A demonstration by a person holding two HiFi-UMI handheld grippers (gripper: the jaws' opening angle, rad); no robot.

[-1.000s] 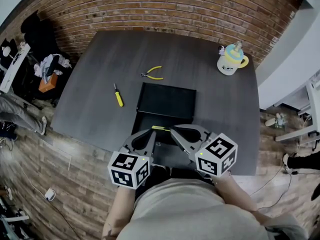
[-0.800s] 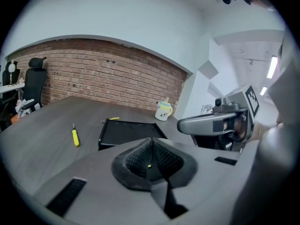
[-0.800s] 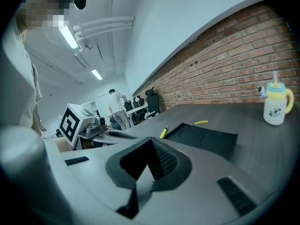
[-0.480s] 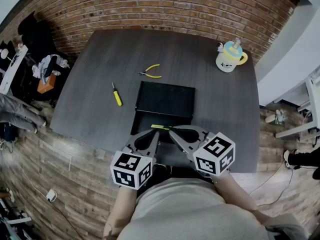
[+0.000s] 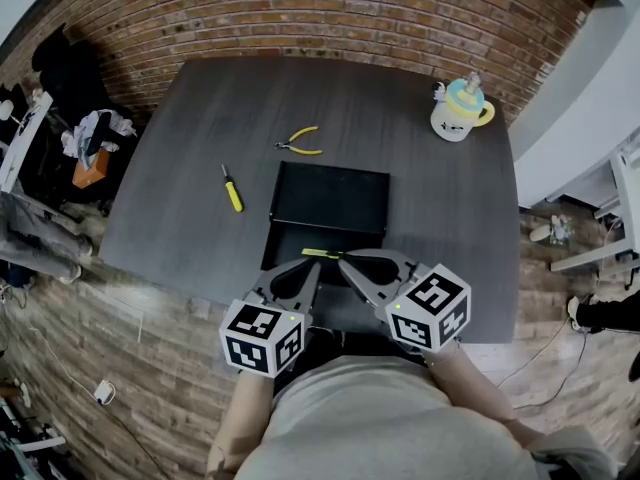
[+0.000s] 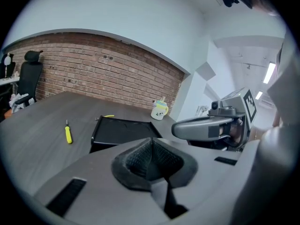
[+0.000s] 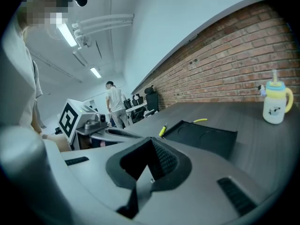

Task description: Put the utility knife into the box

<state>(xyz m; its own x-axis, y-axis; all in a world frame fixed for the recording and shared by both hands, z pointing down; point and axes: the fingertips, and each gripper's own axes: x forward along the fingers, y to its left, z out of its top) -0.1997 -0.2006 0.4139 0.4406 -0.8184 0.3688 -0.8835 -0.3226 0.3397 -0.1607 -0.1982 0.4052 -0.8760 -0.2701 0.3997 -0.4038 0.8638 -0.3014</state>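
Observation:
A black box (image 5: pixel 331 200) lies open in the middle of the grey table (image 5: pixel 180 198). A thin yellow-green strip, which looks like the utility knife (image 5: pixel 322 254), rests in the box's near part. It lies just ahead of both grippers' tips. My left gripper (image 5: pixel 308 266) and right gripper (image 5: pixel 346 262) hover side by side at the table's near edge. Each is shut with nothing between its pads. In the left gripper view the left gripper (image 6: pixel 152 145) points at the box (image 6: pixel 124 131). The right gripper (image 7: pixel 151 148) shows in its own view. Both gripper views hide the knife.
A yellow screwdriver (image 5: pixel 232 188) lies left of the box. Yellow-handled pliers (image 5: pixel 303 144) lie behind the box. A white and yellow cup (image 5: pixel 457 115) stands at the far right corner. A brick wall runs behind the table. A person stands far off in the right gripper view.

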